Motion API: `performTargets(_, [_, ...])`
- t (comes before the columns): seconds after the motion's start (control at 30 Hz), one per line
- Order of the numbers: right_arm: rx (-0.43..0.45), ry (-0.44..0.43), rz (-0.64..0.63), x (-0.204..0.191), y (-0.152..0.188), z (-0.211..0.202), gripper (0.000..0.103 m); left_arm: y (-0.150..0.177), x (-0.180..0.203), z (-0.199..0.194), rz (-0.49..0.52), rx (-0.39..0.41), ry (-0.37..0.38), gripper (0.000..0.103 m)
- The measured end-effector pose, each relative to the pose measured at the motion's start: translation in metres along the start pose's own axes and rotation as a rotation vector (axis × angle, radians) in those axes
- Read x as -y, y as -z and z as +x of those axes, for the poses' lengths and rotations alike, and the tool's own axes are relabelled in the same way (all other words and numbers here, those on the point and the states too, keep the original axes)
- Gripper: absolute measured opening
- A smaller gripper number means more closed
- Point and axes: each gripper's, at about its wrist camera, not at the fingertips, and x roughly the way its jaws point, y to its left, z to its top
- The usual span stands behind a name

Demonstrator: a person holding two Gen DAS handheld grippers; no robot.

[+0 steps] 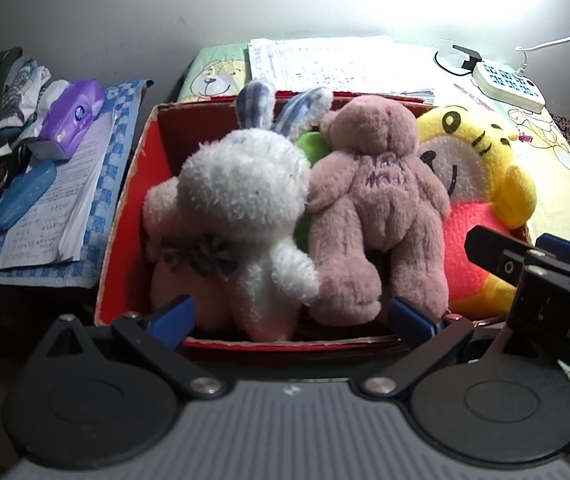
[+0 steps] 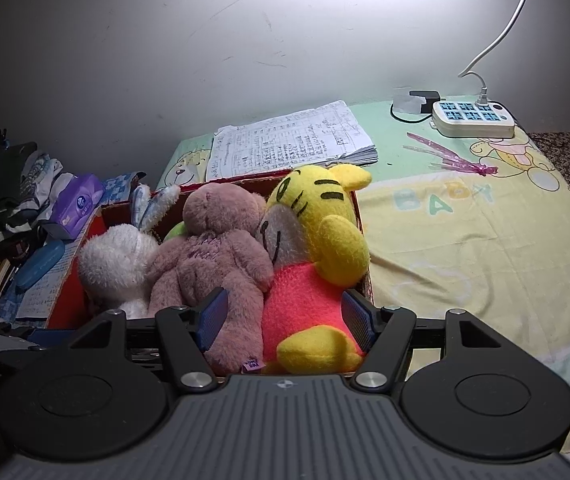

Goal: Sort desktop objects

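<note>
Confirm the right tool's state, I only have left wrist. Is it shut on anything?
Observer: No. The right tool is open, its blue pads straddling the yellow tiger toy's red belly and the pink bear's leg.
Operator: Any label on the bear?
Observer: Yes, a small purple tag hangs at its foot.
Operator: What's to the right of the red box?
Observer: Bare cloth printed BABY, running back to the power strip.
</note>
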Motion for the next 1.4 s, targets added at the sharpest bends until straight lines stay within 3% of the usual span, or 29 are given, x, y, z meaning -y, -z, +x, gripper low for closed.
performTargets(0.6, [0.009, 0.021, -0.041, -0.014, -0.002, 0.006, 0.066, -0.001, -0.007, 0.007, 0.011, 0.037, 0.045, 0.102])
performTargets(1.4, [0.009, 0.026, -0.038, -0.017, -0.002, 0.008, 0.066, -0.003, -0.009, 0.009, 0.024, 0.053, 0.008, 0.102])
